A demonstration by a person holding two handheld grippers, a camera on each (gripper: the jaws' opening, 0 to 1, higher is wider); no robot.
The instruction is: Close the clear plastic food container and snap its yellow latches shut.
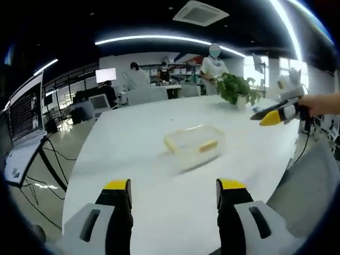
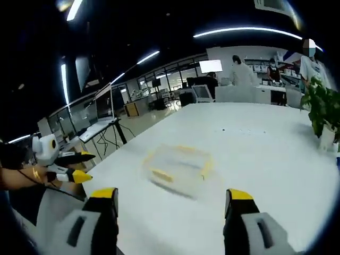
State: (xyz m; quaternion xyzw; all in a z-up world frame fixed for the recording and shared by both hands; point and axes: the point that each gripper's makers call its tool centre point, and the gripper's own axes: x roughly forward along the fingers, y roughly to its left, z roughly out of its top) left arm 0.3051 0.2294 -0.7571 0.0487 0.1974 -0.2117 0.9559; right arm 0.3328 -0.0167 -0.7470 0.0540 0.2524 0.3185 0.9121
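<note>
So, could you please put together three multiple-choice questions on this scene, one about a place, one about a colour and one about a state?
1. Where does the clear food container sit?
A. on the white table
B. on the floor
C. in a person's hand

2. What colour are the tips of the left gripper?
A. red
B. yellow
C. green

3. How do both grippers stand toward the container?
A. the left gripper is clamped on it
B. the right gripper is lifting it
C. both are open and apart from it

Answers: 1 A, the container rests on the tabletop ahead of the jaws in both views. 2 B, the jaw ends are yellow. 3 C, each view shows its jaws spread wide with bare table between them and the container.
</note>
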